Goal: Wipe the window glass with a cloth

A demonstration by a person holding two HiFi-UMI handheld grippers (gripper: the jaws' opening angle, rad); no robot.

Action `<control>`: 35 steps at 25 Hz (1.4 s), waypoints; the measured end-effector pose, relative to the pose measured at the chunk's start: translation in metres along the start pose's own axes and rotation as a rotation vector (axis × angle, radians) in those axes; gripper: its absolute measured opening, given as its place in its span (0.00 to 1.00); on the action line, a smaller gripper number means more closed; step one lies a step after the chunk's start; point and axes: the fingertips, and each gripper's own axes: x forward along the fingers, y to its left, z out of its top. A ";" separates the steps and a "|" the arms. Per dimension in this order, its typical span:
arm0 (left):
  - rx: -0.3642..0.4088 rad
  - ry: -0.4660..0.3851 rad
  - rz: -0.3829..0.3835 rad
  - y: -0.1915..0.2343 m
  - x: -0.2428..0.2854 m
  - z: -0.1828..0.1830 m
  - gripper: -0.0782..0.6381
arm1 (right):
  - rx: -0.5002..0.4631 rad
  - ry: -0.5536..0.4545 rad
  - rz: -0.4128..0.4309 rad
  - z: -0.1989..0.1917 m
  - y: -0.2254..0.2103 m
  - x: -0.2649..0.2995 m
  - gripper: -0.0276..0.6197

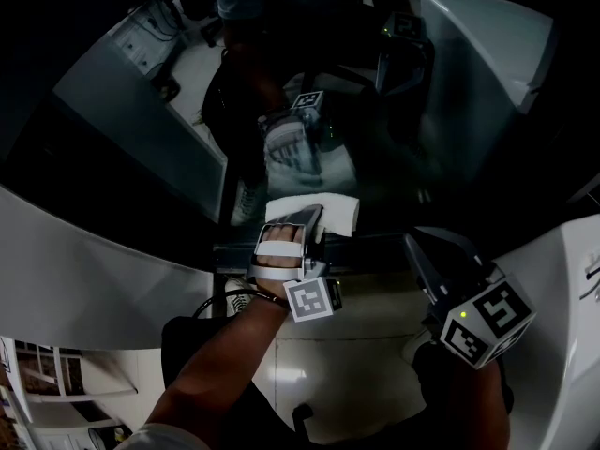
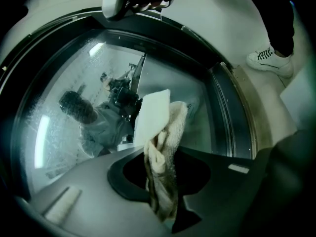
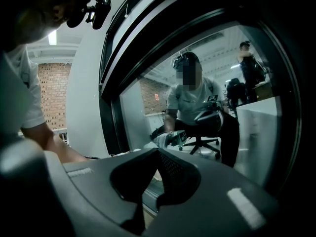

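Observation:
A white cloth is pressed against the dark window glass, with my left gripper shut on it. In the left gripper view the cloth rises folded from between the jaws of the left gripper and its flat end lies on the glass, which shows droplets and a person's reflection. My right gripper hangs to the right of the cloth, just off the glass. In the right gripper view the right gripper is shut with nothing in it, and it points at the pane.
A dark curved frame rims the glass, with white bodywork round it. A person's white shoe stands on the floor at the upper right. A white panel reflects at the far right.

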 end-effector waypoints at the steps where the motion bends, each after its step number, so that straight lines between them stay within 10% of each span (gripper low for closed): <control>1: 0.004 0.000 0.000 -0.002 0.000 0.000 0.25 | 0.000 0.000 -0.001 -0.001 0.000 -0.001 0.05; 35: -0.037 -0.030 -0.134 0.023 -0.044 0.039 0.25 | 0.023 -0.078 -0.045 0.000 -0.017 -0.011 0.05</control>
